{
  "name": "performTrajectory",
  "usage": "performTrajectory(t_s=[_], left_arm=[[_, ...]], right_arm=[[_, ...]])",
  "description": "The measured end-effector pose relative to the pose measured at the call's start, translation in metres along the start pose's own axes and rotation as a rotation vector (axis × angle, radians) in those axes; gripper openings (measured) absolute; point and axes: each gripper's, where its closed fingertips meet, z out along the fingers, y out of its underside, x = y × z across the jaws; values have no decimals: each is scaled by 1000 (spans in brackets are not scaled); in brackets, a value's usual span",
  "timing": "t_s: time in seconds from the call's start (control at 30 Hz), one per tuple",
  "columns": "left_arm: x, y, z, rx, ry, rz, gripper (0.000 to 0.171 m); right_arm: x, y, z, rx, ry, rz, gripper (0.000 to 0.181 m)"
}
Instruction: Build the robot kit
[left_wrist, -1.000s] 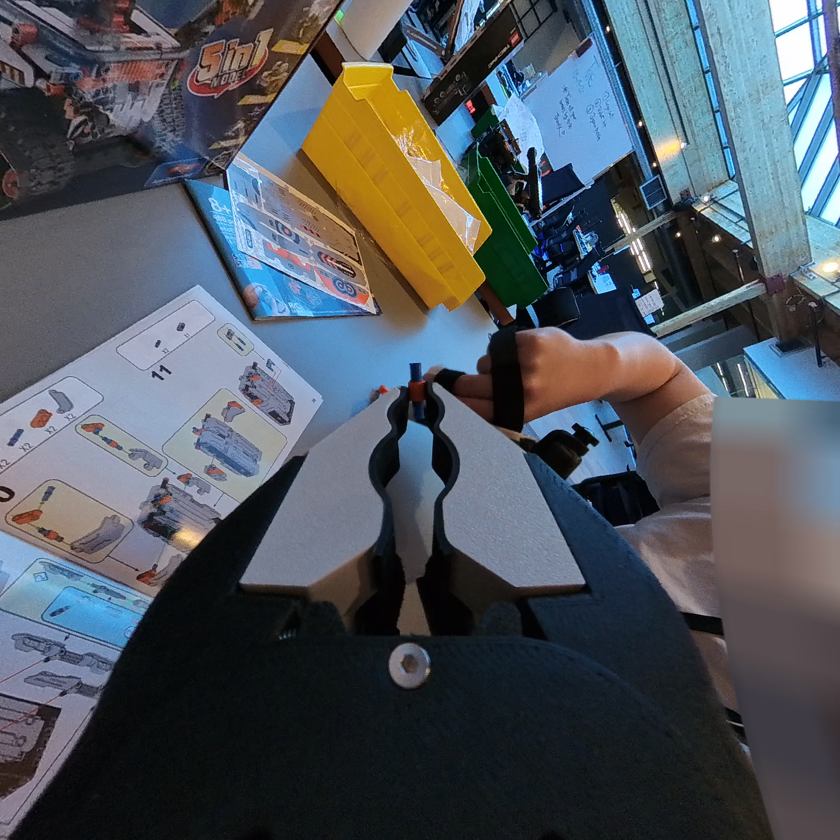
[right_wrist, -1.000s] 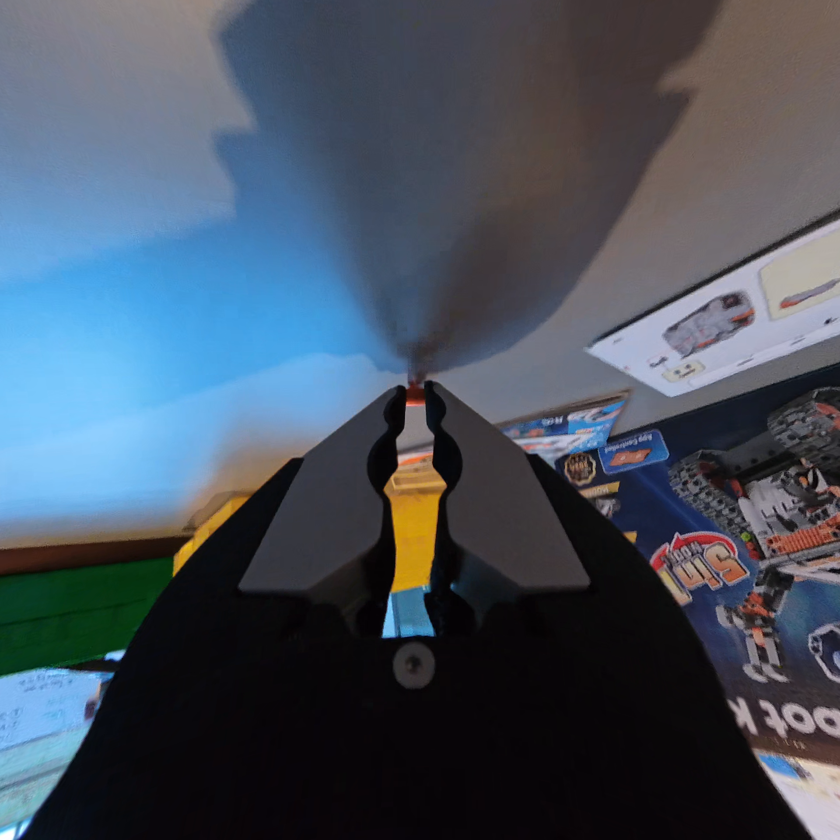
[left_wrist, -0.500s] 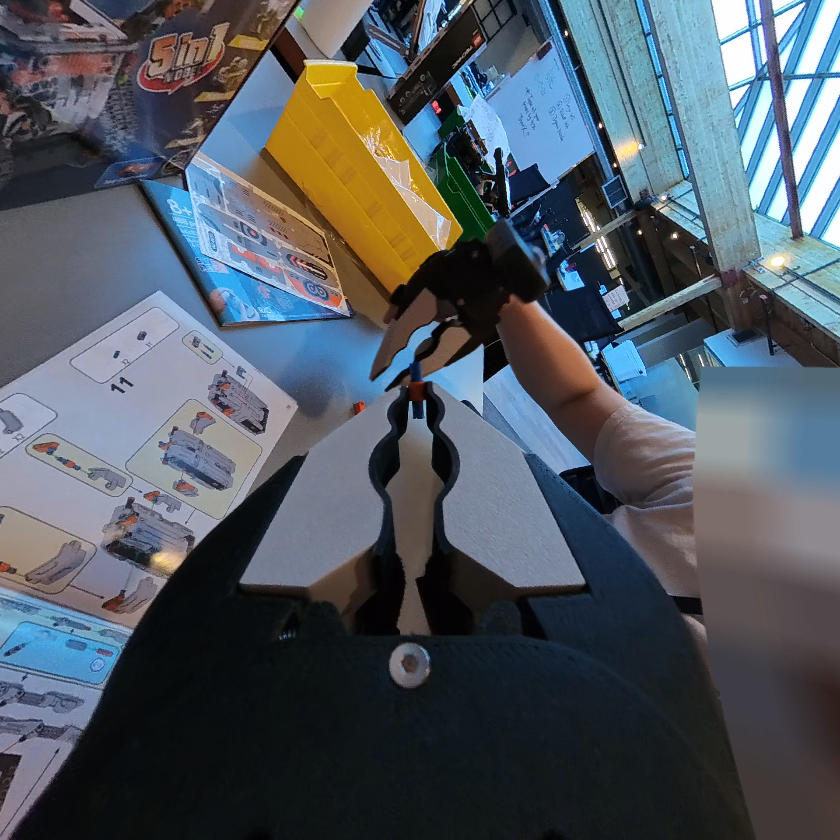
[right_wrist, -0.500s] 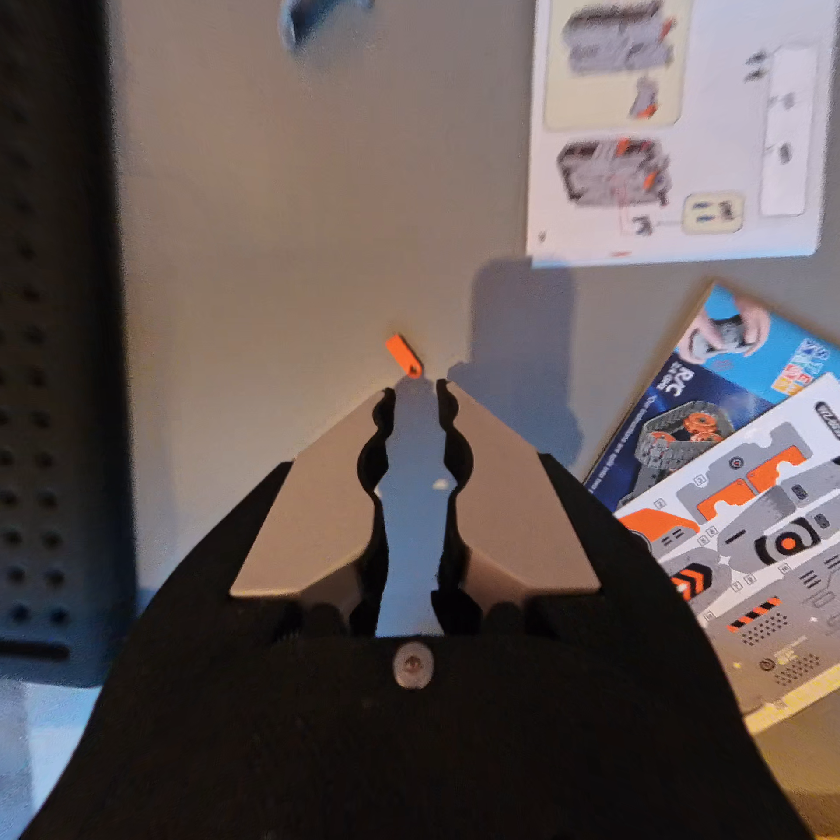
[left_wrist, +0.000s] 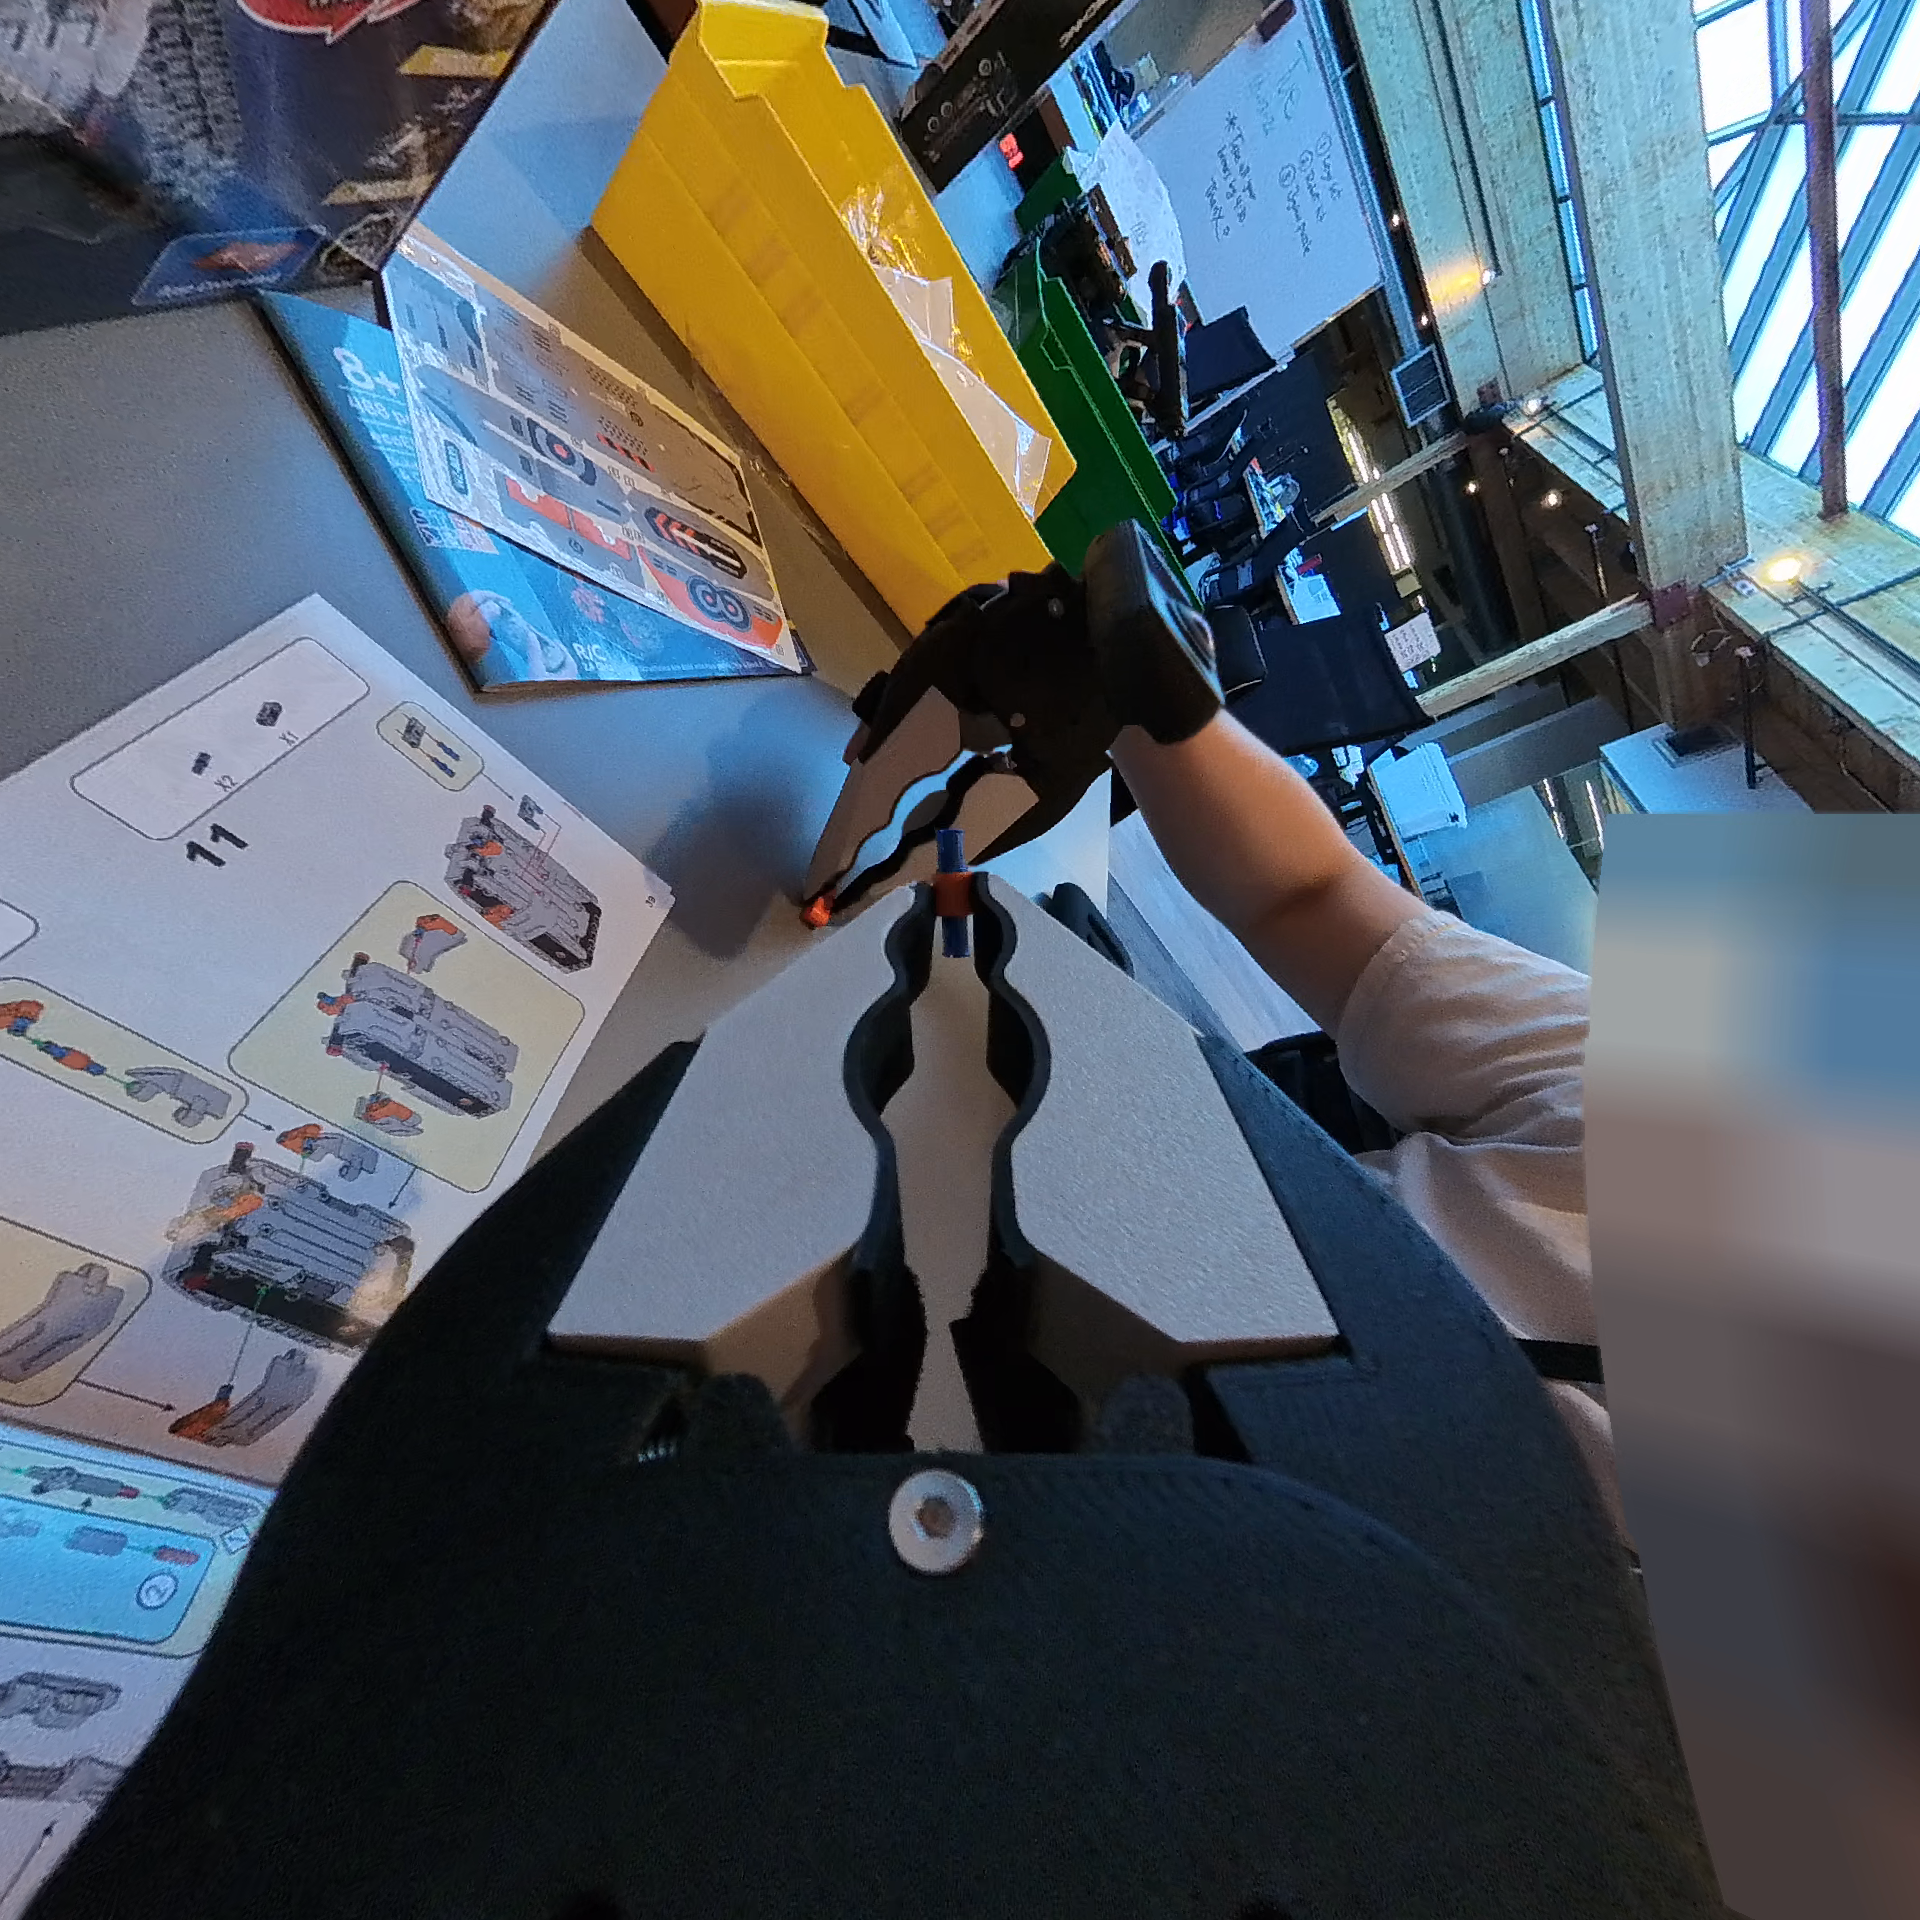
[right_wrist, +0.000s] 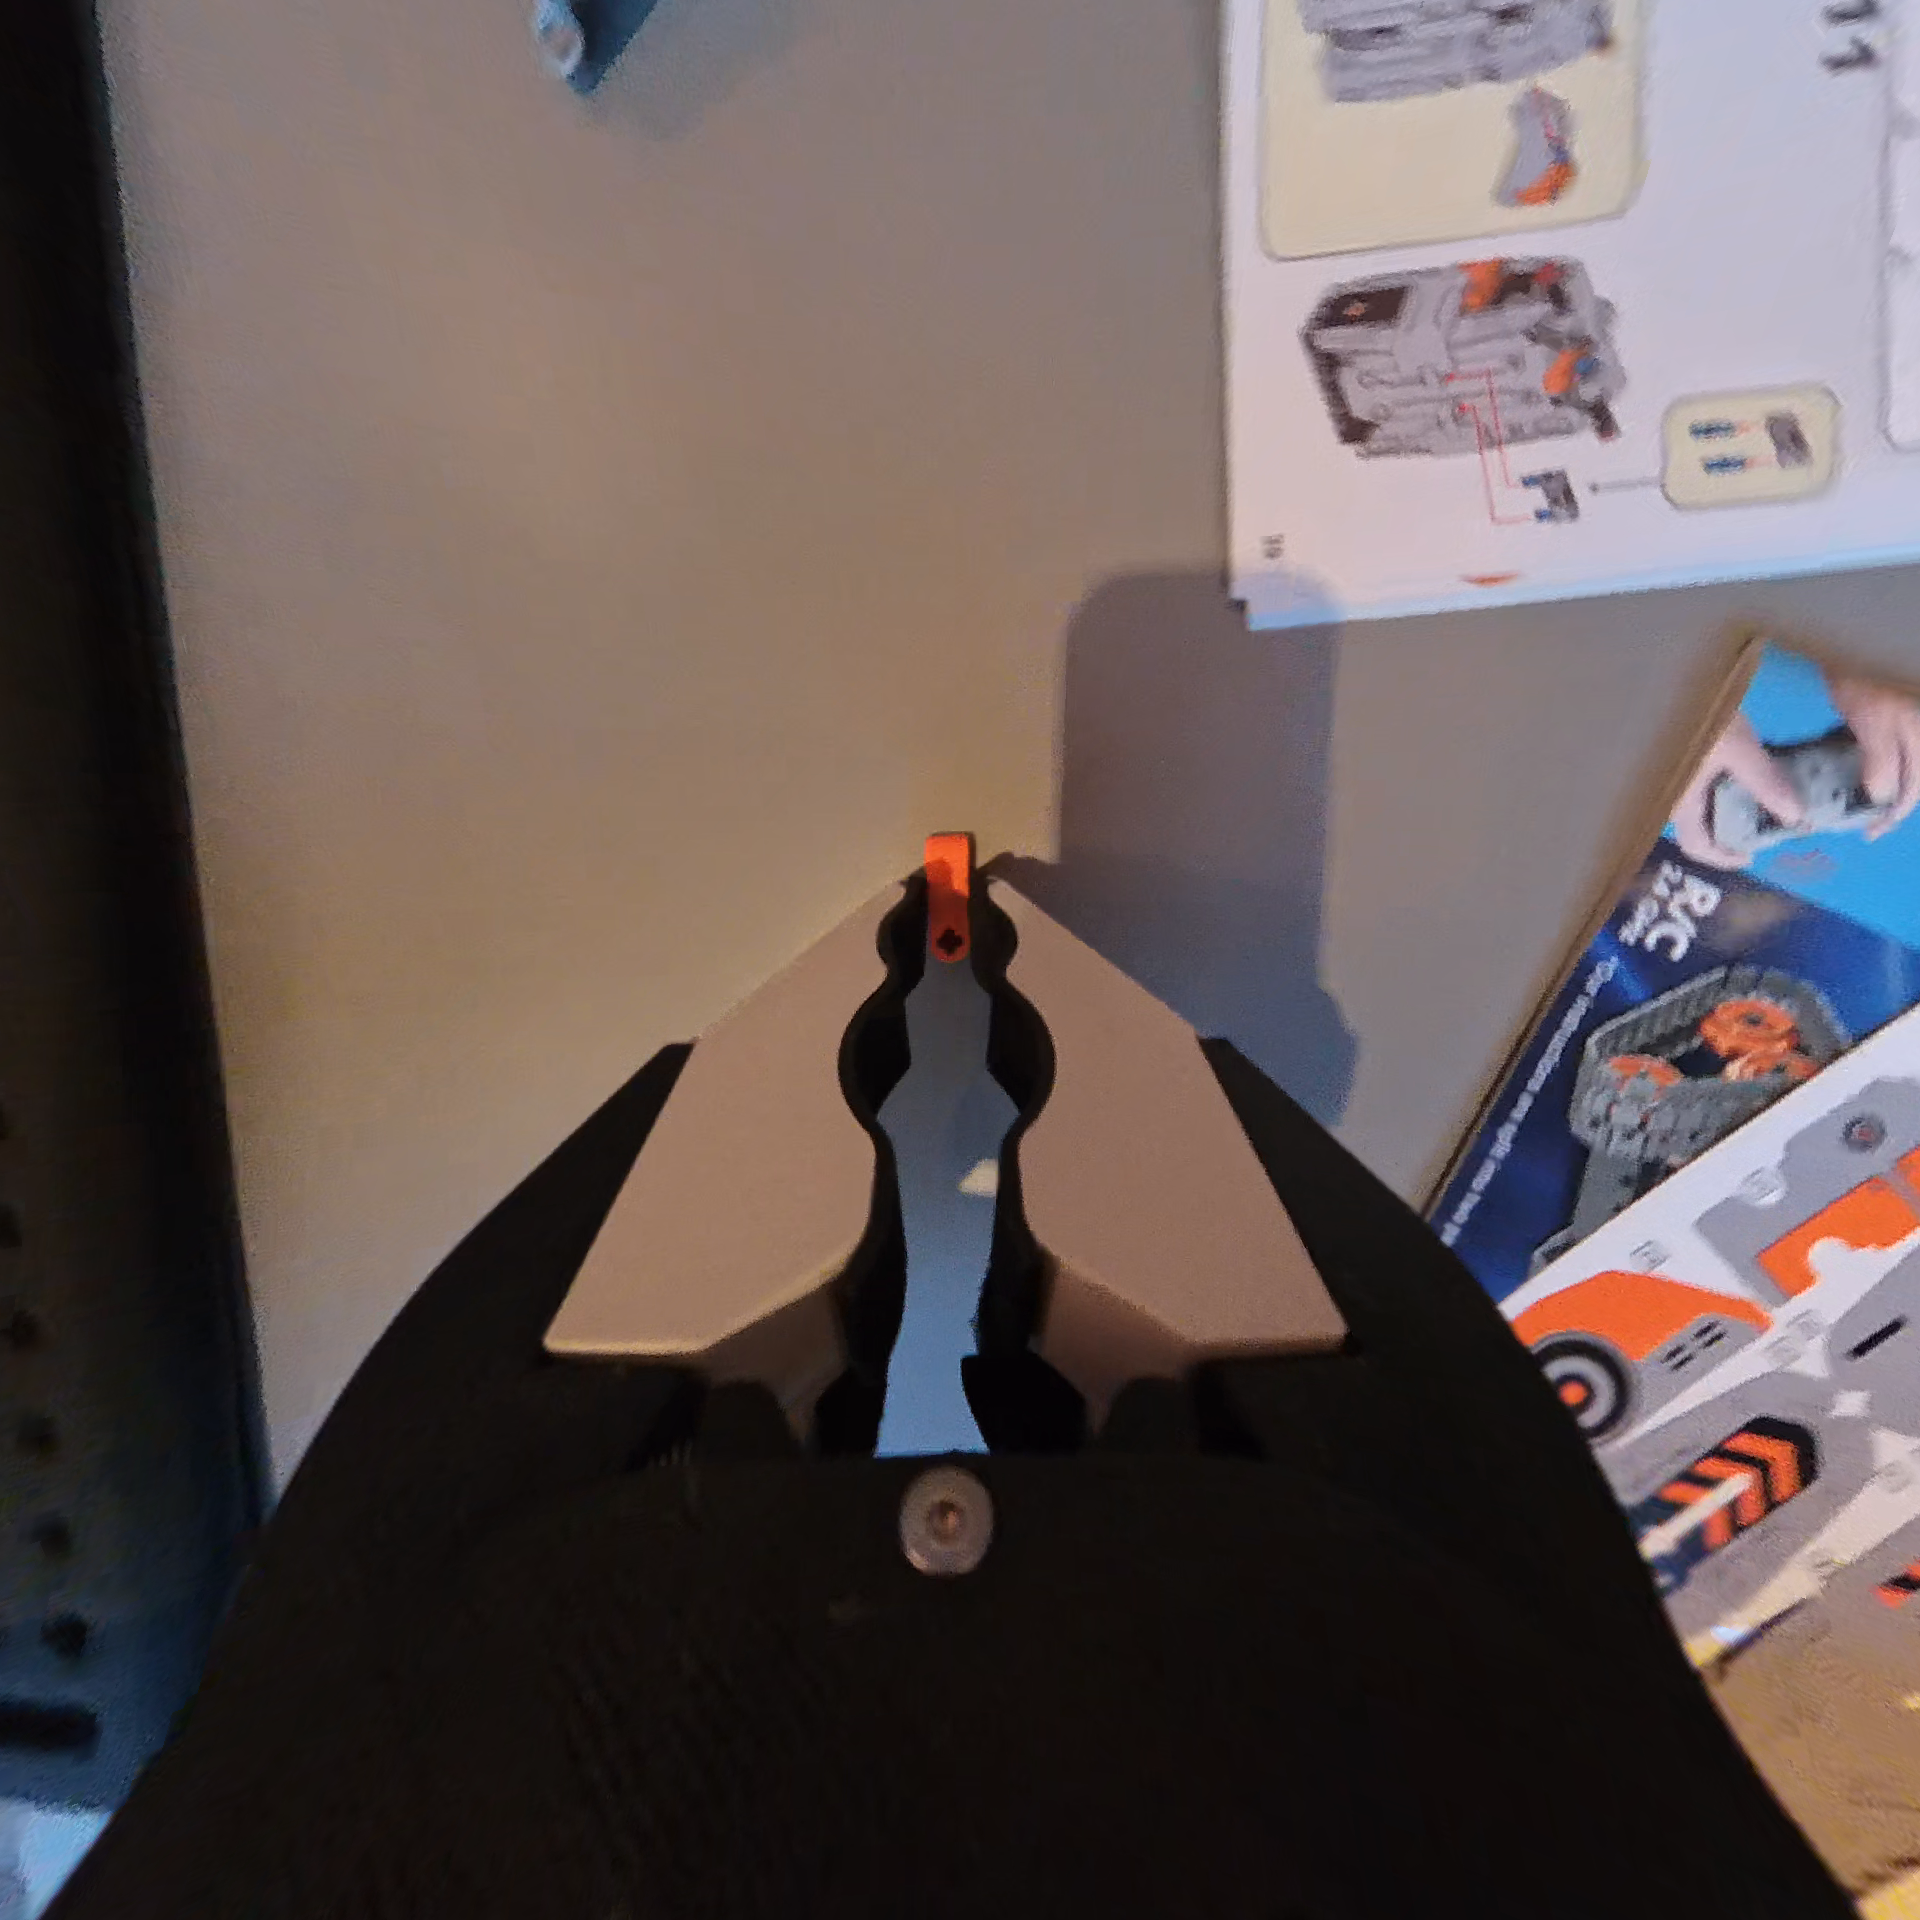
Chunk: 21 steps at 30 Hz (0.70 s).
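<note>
Left tongs (left_wrist: 948, 902): pinched on a small blue-and-orange peg (left_wrist: 948, 883) at their tips.
Right tongs (right_wrist: 951, 902): a moment ago parted, now closed around the orange piece (right_wrist: 948, 904) on the table (right_wrist: 623, 520).

A grey desk (left_wrist: 156, 488) is being used as the carrying surface, with an open instruction booklet (left_wrist: 291, 935) lying flat on it and a blue booklet (left_wrist: 540, 623) lying beside that, a sticker sheet (left_wrist: 582, 457) resting on top of the blue one. Toward the far edge, a dark printed box (left_wrist: 260, 135) is lying next to a long yellow bin (left_wrist: 831, 301), and a green bin (left_wrist: 1101, 447) is sitting just past the yellow one. A small orange piece (right_wrist: 948, 904) is being touched to the bare desk near the corner of the instruction booklet.
</note>
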Motion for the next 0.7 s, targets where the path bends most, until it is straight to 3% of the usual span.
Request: performTrajectory(t_s=[0.13, 0.23, 0.33, 0.7], left_arm=[[-1, 4, 10, -27, 1, -1, 5], [-4, 8, 19, -51, 6, -11, 5], [-8, 14, 30, -81, 19, -31, 5], [-17, 30, 52, -158, 23, -61, 5]], right_arm=[[12, -8, 2, 132, 117, 127, 8], [9, -10, 2, 220, 165, 150, 26], [8, -11, 3, 297, 203, 176, 27], [5, -14, 2, 391, 129, 132, 35]])
